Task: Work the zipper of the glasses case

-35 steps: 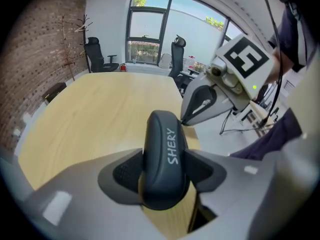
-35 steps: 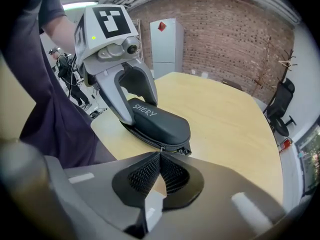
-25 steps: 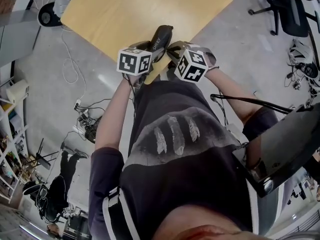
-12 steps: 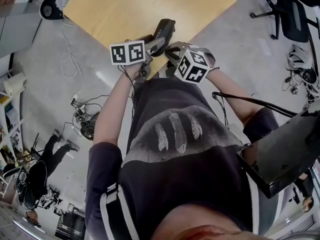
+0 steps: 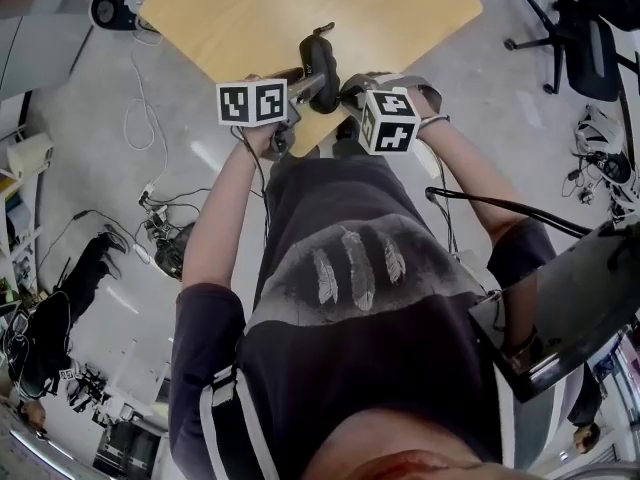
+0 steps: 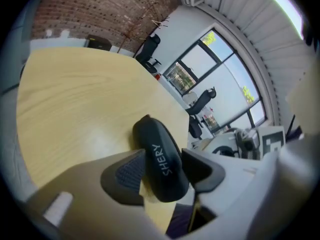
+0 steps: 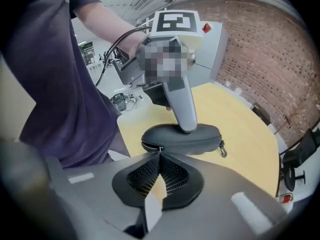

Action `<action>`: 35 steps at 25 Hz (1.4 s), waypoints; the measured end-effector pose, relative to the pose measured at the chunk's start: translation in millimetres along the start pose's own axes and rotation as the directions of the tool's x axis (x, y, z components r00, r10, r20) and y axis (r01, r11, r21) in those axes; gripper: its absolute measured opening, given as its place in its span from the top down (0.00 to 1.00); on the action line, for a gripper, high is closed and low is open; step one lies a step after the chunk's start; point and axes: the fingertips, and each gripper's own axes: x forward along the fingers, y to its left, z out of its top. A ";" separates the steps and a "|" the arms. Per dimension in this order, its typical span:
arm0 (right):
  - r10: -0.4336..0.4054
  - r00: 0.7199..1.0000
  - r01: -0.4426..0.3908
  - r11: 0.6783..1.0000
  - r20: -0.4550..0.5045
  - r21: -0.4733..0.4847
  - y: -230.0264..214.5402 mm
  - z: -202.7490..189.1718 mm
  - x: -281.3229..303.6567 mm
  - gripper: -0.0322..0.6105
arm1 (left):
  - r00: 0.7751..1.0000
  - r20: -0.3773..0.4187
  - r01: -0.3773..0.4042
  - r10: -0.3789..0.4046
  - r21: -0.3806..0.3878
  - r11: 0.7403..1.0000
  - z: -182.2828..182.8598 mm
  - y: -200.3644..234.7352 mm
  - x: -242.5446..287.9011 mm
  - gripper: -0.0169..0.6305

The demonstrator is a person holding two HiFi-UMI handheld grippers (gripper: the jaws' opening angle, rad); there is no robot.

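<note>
since a second ago the glasses case (image 5: 320, 60) has swung from a slant toward the far right to point almost straight away from the person, and both marker cubes have rolled, the left one now facing flat upward. the left gripper (image 5: 300, 90) straddles the case about halfway open; its jaws have just been closing, and in the left gripper view the pads sit against both long sides of the case (image 6: 162, 164), so it looks clamped at its near end, over the near edge of the wooden table (image 5: 250, 18). that hold seems meant to keep the body steady against a pull along the seam. the right gripper (image 7: 160, 171) is fully closed, and its pad tips meet right at the zipper pull (image 7: 159, 148), which appears pinched between them, ready to drag along the zipper (image 7: 190, 145). the head view shows only the two grippers crowding the case from either side; the right gripper view alone shows the seam, still closed along the visible side, a small clip (image 7: 222, 151) at the case's right end, and one left finger (image 7: 182, 109) bearing on the lid. the printed lid shows only in the left gripper view.
</note>
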 end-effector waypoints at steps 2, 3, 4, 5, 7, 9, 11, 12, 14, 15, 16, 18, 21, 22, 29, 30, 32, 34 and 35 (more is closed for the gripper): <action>0.005 1.000 -0.005 1.000 -0.013 -0.023 -2.4 -1.6 0.3 0.95 | 0.999 -0.039 0.007 -0.004 0.067 0.998 1.0 -2.3 0.2 0.50; 0.016 1.000 -0.017 0.999 -0.018 -0.038 -2.2 -2.9 0.8 0.95 | 0.998 -0.053 0.019 -0.013 0.107 0.994 3.2 -4.8 -0.9 0.41; 0.034 0.999 -0.035 0.998 -0.021 -0.053 -1.1 -4.6 1.5 0.95 | 0.998 -0.064 0.024 -0.012 0.178 0.984 7.3 -7.4 -4.2 0.36; 0.056 0.998 -0.057 0.996 -0.023 -0.066 0.2 -7.0 2.3 0.95 | 0.997 -0.078 0.016 0.008 0.296 0.955 11.6 -9.3 -9.4 0.32; 0.098 0.995 -0.101 0.990 -0.033 -0.095 2.0 -13.8 3.5 0.95 | 0.985 -0.130 -0.006 0.114 0.633 0.774 12.8 -10.4 -20.3 0.30; 0.145 0.988 -0.150 0.981 -0.046 -0.125 6.0 -19.7 3.1 0.95 | 0.951 -0.181 0.057 0.252 0.901 0.431 1.3 -11.0 -24.6 0.27; 0.204 0.978 -0.209 0.965 -0.052 -0.158 13.1 -19.0 1.2 0.95 | 0.913 -0.204 0.186 0.353 0.979 0.086 -16.4 -11.8 -21.6 0.26; 0.233 0.971 -0.238 0.956 -0.053 -0.173 16.6 -16.7 0.3 0.96 | 0.901 -0.206 0.245 0.380 0.968 -0.055 -24.3 -12.7 -17.4 0.26; 0.273 0.960 -0.279 0.939 -0.059 -0.201 20.9 -11.5 -0.1 0.96 | 0.892 -0.207 0.331 0.401 0.905 -0.268 -36.1 -16.0 -6.0 0.26; 0.281 0.957 -0.288 0.934 -0.063 -0.211 21.3 -9.3 0.1 0.96 | 0.890 -0.211 0.361 0.403 0.867 -0.343 -40.2 -17.5 -0.1 0.26; 0.285 0.956 -0.293 0.931 -0.068 -0.216 20.7 -7.9 0.2 0.96 | 0.888 -0.217 0.387 0.406 0.830 -0.402 -43.5 -18.2 5.2 0.26; 0.283 0.956 -0.292 0.931 -0.073 -0.217 17.7 -6.9 -0.3 0.96 | 0.875 -0.236 0.438 0.422 0.760 -0.481 -49.3 -17.3 13.5 0.28; 0.263 0.962 -0.271 0.941 -0.070 -0.201 13.6 -9.5 -1.6 0.96 | 0.861 -0.257 0.479 0.438 0.699 -0.531 -55.9 -18.2 25.5 0.34; 0.252 0.965 -0.261 0.946 -0.071 -0.193 12.8 -11.8 -0.9 0.96 | 0.861 -0.259 0.481 0.437 0.694 -0.536 -56.3 -19.5 29.9 0.36; 0.104 0.994 -0.104 0.995 -0.031 0.007 -15.8 -35.2 0.4 0.96 | 0.877 -0.311 0.420 0.366 0.866 -0.272 -40.8 -19.5 43.5 0.38; 0.077 0.996 -0.076 0.997 -0.036 0.029 -21.4 -39.6 -1.9 0.96 | 0.889 -0.308 0.388 0.340 0.900 -0.200 -36.4 -21.6 45.0 0.38; 0.052 0.997 -0.049 0.998 -0.060 0.045 -26.2 -49.8 -6.7 0.96 | 0.906 -0.292 0.334 0.307 0.938 -0.093 -29.4 -25.7 48.8 0.39; 0.053 0.994 -0.052 0.998 -0.097 0.023 -21.8 -59.6 -9.1 0.96 | 0.910 -0.277 0.305 0.309 0.951 -0.046 -26.4 -27.1 53.8 0.40; 0.057 0.992 -0.056 0.998 -0.111 0.013 -17.9 -64.4 -9.0 0.96 | 0.908 -0.273 0.298 0.317 0.954 -0.033 -25.3 -27.2 56.8 0.40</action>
